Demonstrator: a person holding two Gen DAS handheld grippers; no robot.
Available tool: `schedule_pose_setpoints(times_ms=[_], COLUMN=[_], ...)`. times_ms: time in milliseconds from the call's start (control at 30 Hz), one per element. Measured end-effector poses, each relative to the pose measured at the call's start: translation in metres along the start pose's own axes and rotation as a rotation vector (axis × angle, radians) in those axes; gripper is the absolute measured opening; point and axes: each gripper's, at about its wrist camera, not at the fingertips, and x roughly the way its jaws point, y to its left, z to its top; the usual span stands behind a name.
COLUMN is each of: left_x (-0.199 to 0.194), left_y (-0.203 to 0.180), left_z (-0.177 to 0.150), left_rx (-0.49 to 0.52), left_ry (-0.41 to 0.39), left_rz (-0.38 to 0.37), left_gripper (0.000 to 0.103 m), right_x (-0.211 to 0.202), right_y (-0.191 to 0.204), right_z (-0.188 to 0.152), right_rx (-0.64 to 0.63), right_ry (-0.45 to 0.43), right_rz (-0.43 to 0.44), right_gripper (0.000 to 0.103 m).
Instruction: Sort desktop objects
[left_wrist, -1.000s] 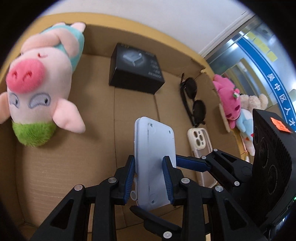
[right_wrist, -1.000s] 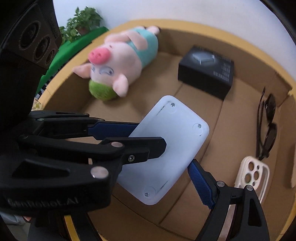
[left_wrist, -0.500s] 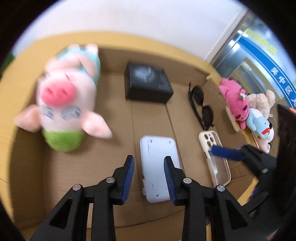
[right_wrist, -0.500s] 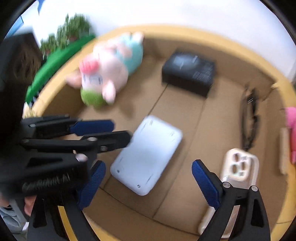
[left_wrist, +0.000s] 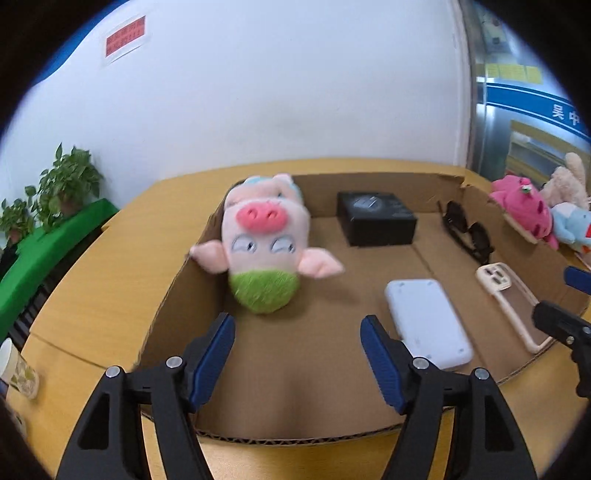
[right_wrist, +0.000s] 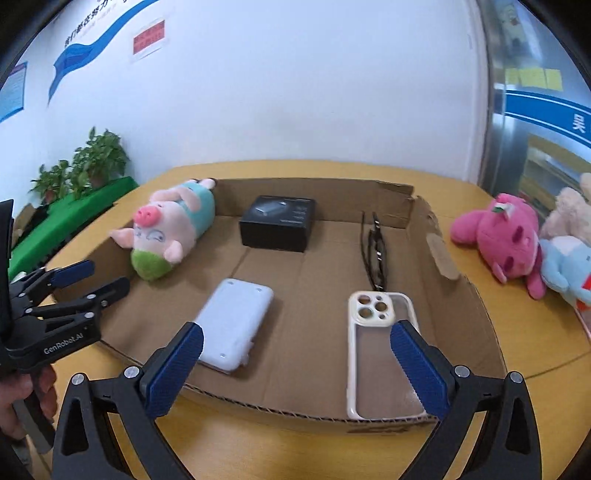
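inside the cardboard tray (right_wrist: 461, 295) lie the items already sorted: the white pack (right_wrist: 234, 328) flat near the front edge, the phone case (right_wrist: 376, 343) just beside it to the right, the glasses (right_wrist: 375, 251) behind the case, the black box (right_wrist: 277, 223) at the back, and the pig plush (right_wrist: 166, 236) at the left wall. both grippers stand clear above the front edge. the left gripper (left_wrist: 297, 354) has its jaws apart with nothing between them; they have just been opening. the right gripper (right_wrist: 295, 363) is spread wide and empty, its jaws likewise just opening.

the step in hand reads as release and withdrawal. judged from this layout:

- lift each gripper clear of the tray's front wall before moving sideways, so a finger does not catch the cardboard.
- keep the jaws wide while passing over the pack and case.
- the pink plush (right_wrist: 506, 236) and its neighbours lie on the table (right_wrist: 535, 406), outside the tray, right of it; these are probably next.
- approach a plush from above and grip its body, not a limb.
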Motion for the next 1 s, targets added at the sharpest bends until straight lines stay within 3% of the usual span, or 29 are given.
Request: schedule_pose_setpoints(times_ms=[200,533,1000], left_x=[0.003,-0.004,-0.001], left_y=[0.003,-0.001,-0.002], left_z=[-0.01,-0.02,-0.018], left_rx=[-0.012,-0.012,-0.014], left_ry=[-0.048,-0.166,-0.161], left_rz=[-0.002,0.001,0.002], left_gripper=[0.074,0.079,0.085], right_x=[-0.002,-0.013,-0.009], right_y=[-0.007,-0.005,-0.004], right_z=[-0.023,-0.037,-0.034], right_rx=[0.029,0.025,0.038], right_ry=[-0.027,-0.183,-0.181], right_rz=[0.005,-0.015,-0.046], right_gripper=[0.103,0.103,0.103])
